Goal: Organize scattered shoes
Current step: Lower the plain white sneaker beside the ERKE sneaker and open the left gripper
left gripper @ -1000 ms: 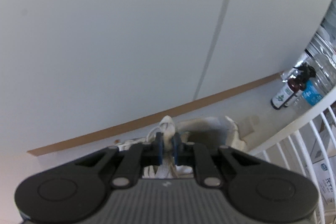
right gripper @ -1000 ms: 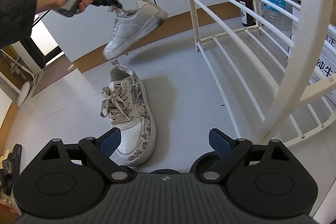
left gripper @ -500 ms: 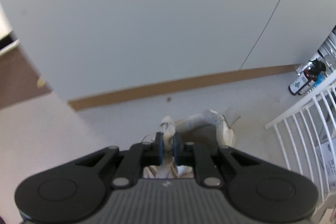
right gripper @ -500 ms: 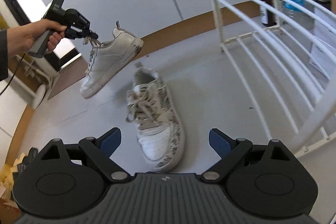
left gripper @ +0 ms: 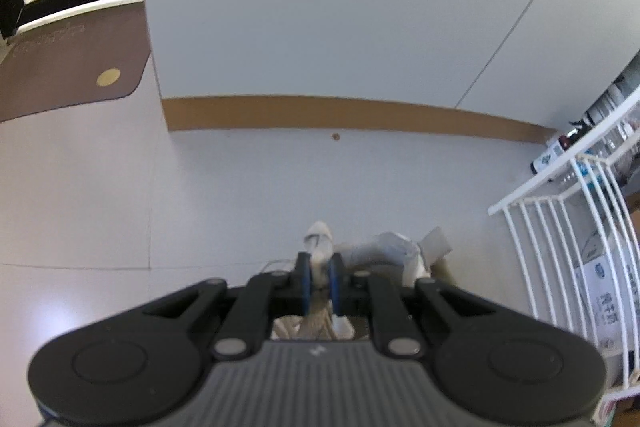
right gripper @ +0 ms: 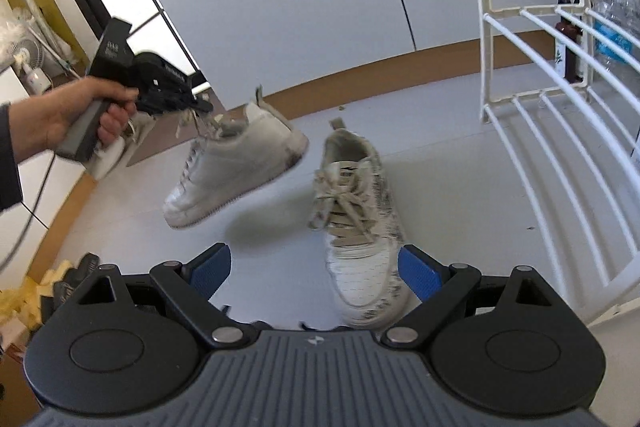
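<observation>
The left gripper [right gripper: 188, 103] is pinching the tongue and laces of a plain white sneaker [right gripper: 236, 171], its jaws nearly closed on that thin fabric, so the shoe is hanging clear of the floor with its toe dipping and its heel tipped up; gripping at the tongue probably lets the shoe dangle freely and be steered sole-first toward a shelf. The person's hand [right gripper: 80, 119] is wrapping the handle from the left. The right gripper [right gripper: 316, 273] is hovering with its blue pads spread wide and holding nothing, and the patterned sneaker [right gripper: 360, 227] is lying on the pale floor [right gripper: 460, 187] just ahead of it, toe nearest the camera, seemingly lined up for a pick. The white wire shoe rack [right gripper: 560, 99] is standing to the right, its rails and upright forming the edges to clear; open floor is lying between the shoes and the rack, while the wall's brown skirting [left gripper: 360, 115] is bounding the far side.
</observation>
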`<state>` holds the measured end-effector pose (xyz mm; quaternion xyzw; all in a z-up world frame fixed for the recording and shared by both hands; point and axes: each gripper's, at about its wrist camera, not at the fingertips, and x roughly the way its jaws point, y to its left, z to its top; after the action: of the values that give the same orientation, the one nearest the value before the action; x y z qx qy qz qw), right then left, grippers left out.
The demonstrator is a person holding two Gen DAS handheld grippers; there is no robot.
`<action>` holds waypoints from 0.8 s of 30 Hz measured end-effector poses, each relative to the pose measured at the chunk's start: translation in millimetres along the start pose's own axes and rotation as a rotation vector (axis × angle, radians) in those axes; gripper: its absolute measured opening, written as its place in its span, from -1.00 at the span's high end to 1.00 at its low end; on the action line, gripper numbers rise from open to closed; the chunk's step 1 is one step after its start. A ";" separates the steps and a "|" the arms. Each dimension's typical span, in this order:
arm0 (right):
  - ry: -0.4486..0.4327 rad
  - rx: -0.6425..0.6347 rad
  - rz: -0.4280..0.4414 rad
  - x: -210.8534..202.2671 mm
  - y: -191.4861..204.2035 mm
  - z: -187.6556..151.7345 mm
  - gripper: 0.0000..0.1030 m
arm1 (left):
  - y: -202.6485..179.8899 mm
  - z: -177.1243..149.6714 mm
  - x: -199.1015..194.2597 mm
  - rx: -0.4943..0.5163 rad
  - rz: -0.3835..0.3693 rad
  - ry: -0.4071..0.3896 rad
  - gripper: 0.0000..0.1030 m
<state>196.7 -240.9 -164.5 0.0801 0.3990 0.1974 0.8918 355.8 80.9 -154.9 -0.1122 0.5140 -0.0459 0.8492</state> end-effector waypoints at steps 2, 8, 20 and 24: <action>0.004 -0.019 0.007 1.9 6.0 -1.0 -0.83 | 6.0 -11.4 -5.9 0.000 -0.004 0.018 0.82; 0.031 -0.027 0.000 11.7 9.7 -3.3 -0.83 | 16.9 -18.4 -8.9 -0.009 -0.034 0.033 0.82; 0.095 -0.066 0.004 32.5 28.8 -12.0 -0.83 | 40.1 -69.2 16.9 -0.015 -0.138 0.148 0.94; 0.122 -0.083 0.004 38.6 35.9 -18.4 -0.83 | 45.6 -84.0 5.9 -0.030 -0.115 0.122 0.53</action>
<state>195.9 -192.4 -192.2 0.0315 0.4439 0.2203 0.8680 282.7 112.0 -208.3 -0.1515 0.5582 -0.0937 0.8104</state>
